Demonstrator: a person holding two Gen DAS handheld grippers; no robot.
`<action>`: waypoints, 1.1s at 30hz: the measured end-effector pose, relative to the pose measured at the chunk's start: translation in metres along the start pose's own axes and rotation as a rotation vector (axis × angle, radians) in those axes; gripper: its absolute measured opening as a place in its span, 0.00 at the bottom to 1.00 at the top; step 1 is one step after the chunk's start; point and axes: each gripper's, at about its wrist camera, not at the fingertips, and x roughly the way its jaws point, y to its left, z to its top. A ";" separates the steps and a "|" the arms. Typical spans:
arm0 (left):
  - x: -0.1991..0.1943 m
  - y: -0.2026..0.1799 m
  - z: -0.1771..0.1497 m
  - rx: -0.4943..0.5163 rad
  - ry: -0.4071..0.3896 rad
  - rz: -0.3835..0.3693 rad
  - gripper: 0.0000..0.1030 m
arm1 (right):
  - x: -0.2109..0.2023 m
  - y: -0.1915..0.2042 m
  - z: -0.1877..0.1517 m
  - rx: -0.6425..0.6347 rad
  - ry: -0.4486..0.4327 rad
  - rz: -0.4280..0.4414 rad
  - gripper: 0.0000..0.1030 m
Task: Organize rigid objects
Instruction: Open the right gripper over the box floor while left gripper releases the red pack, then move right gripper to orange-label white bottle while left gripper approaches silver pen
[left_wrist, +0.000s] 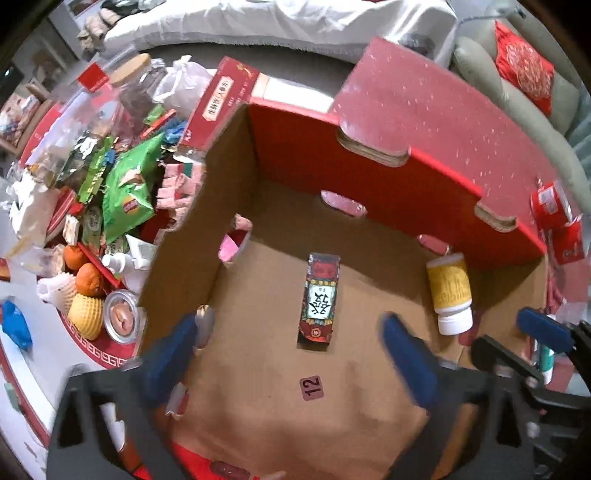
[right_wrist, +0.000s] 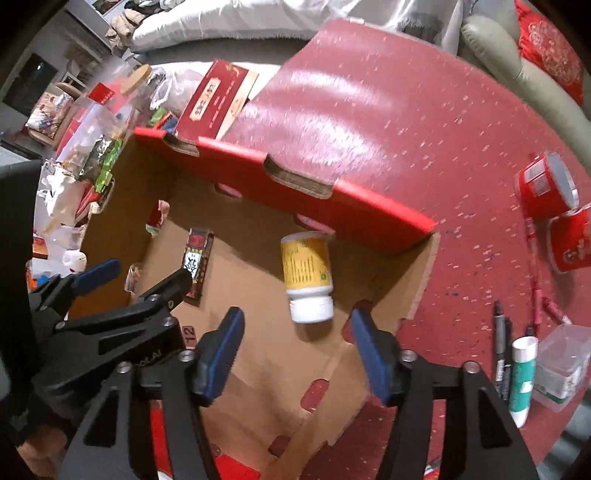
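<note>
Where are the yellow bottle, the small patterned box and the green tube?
yellow bottle (right_wrist: 306, 264): right wrist view, on its yellow label.
small patterned box (left_wrist: 319, 300): left wrist view, on its white panel.
green tube (right_wrist: 521, 384): right wrist view, on its green body.

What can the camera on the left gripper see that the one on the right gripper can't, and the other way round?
Only the left wrist view shows the green chip bag, the oranges and the small round tin beside the box.

Only the right wrist view shows the markers, the teal and white tube and the clear plastic container on the red table.

Both show the open cardboard box, with the small decorated carton and the yellow pill bottle lying inside, and both open grippers, left and right.
</note>
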 end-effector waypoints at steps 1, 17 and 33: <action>-0.003 0.002 0.001 -0.005 0.001 -0.015 1.00 | -0.008 -0.003 -0.001 0.002 -0.016 0.005 0.72; -0.096 -0.156 -0.109 0.430 -0.024 -0.228 1.00 | -0.079 -0.173 -0.192 0.530 0.036 -0.084 0.90; 0.015 -0.269 -0.181 0.731 0.042 -0.018 1.00 | -0.061 -0.254 -0.309 0.757 0.136 -0.032 0.90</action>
